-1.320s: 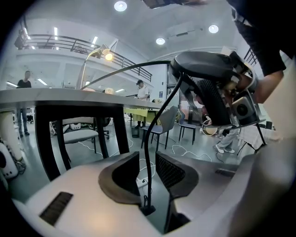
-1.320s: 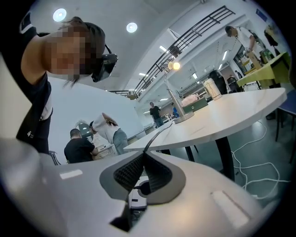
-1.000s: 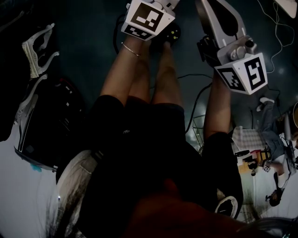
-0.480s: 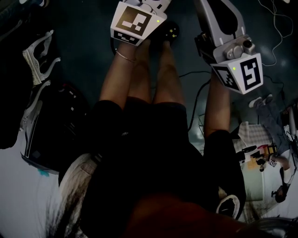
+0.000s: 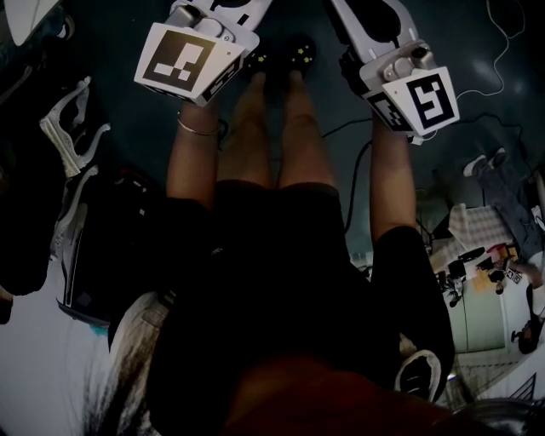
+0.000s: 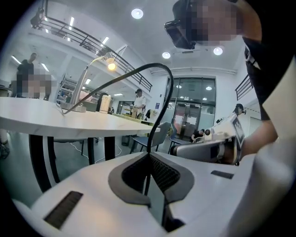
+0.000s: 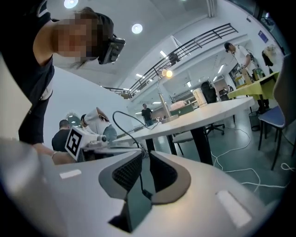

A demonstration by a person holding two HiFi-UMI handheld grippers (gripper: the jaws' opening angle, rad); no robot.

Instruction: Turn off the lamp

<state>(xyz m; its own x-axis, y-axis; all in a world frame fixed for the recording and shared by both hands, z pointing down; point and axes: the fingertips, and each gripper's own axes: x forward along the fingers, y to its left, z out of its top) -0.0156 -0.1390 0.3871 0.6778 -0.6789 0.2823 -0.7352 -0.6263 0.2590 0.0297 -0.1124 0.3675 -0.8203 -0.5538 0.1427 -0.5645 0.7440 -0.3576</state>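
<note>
Left tongs (image 6: 149,155) clamped on one cord (image 6: 157,69) — right tongs (image 7: 144,155) just eased apart round it, one lamp (image 6: 110,66) lit.

Open-plan office or lab hall, most likely; wide-angle distortion limits certainty. Evidence:

- A long white desk (image 6: 69,121) on dark legs, carrying a lit lamp (image 6: 110,66).
- Office chairs (image 6: 159,134).
- Recessed ceiling lights (image 6: 137,13).
- A railed upper gallery (image 6: 92,39).
- Glass doors (image 6: 196,111).
- Cables (image 7: 231,170) lying loose on the grey floor (image 7: 263,157).
- People (image 6: 138,99) standing at further desks.
</note>
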